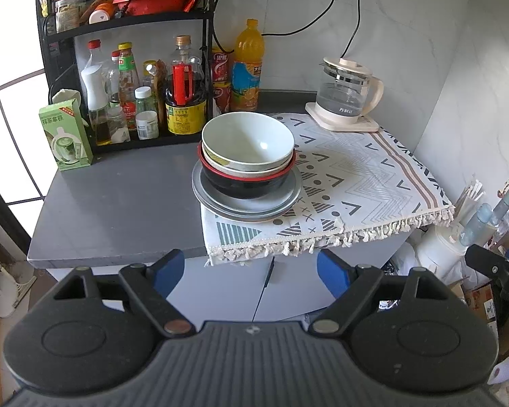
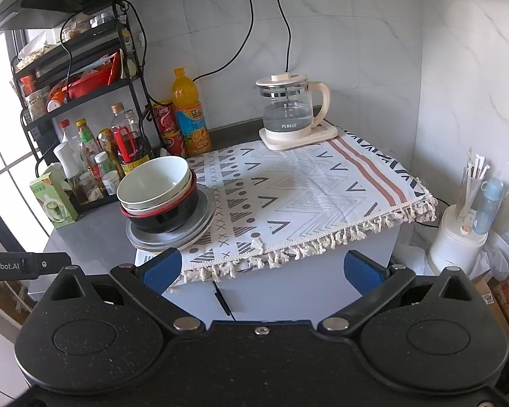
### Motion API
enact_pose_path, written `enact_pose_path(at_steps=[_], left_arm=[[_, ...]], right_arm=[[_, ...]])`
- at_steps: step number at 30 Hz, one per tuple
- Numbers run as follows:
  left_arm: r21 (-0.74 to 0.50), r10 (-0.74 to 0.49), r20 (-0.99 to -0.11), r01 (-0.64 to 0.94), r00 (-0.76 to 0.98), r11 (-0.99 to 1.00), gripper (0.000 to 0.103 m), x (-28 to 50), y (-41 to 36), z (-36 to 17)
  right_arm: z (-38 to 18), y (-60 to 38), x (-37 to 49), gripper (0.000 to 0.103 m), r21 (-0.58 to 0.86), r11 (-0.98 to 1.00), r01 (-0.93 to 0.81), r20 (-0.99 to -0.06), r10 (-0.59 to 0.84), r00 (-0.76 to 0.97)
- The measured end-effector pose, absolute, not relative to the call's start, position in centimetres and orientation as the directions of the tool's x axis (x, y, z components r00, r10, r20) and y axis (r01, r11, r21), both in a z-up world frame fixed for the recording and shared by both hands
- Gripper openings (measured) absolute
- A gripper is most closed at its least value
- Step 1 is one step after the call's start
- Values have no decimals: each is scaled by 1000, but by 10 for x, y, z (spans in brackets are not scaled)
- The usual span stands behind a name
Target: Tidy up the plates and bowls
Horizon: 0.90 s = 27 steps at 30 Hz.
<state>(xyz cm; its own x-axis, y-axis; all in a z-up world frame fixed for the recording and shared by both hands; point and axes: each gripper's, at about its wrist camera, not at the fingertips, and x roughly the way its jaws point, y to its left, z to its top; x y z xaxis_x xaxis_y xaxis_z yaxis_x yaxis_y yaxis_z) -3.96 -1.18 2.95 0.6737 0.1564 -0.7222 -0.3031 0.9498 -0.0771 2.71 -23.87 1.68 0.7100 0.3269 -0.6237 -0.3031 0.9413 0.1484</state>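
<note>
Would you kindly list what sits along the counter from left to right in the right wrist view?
Green carton → stack of bowls on plates → orange drink bottle → glass kettle.

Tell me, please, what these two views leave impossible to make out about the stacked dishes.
- How many plates: both views show only thin overlapping rims.
- Black bowl interior: hidden by the bowls nested inside.
- Number of nested bowls under the pale top bowl: only rims show.
- Plates' surfaces: covered by the bowls.
</note>
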Motion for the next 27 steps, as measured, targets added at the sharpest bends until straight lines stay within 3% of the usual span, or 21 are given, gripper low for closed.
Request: enact_pose_path(at_steps=[27], left_arm=[[-88,150,-730,-309,667,947,84,-35,-26,29]], right_arm=[[21,-254,24,103,176,934,-312,-614,352,706]])
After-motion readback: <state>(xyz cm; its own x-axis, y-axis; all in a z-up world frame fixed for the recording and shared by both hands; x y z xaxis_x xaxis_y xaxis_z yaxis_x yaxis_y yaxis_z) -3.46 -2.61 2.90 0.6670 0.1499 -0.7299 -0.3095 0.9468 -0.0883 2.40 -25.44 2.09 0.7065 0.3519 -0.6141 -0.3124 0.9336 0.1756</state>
